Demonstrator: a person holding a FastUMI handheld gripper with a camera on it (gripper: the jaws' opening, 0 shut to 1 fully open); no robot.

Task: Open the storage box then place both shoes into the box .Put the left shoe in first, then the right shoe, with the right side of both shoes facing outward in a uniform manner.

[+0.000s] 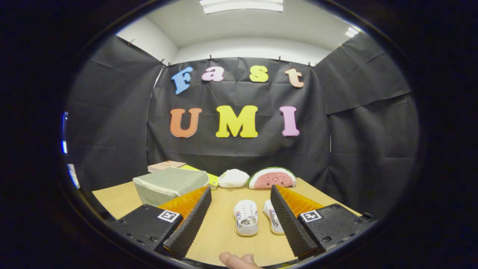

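Gripper [239,194] hanging above the near edge of the desk [224,235], fingers spread wide apart and clamping nothing, just bare wood between them. Fingertips of a hand [239,260] poking in right at the near edge, below the gap.

Two small white shoes side by side around the middle of the desk, toes pointing toward the near edge. Left-hand shoe [246,217] sitting fully in the gap between the fingers, whole top on show with laces and a perforated toe. Right-hand shoe [273,216] just beside it, nearly touching, with red and blue stripes on its side, partly tucked behind the right finger [291,224]. Can't tell which one is the left shoe and which the right from here.

Storage box [170,185] over toward the far left corner of the desk, pale grey-green, lid down, closed. Left finger [188,224] covering its near lower corner. Behind it, along the far edge, a flat tan book [166,165] and a yellow-green flat thing [213,179] peeking out beside the box.

Further along the far edge, a white rounded lump [233,178] (soft toy or bun, hard to say), and touching it on the right a watermelon slice toy [272,178], green rind on top, pink flesh facing forward. Both well beyond the shoes.
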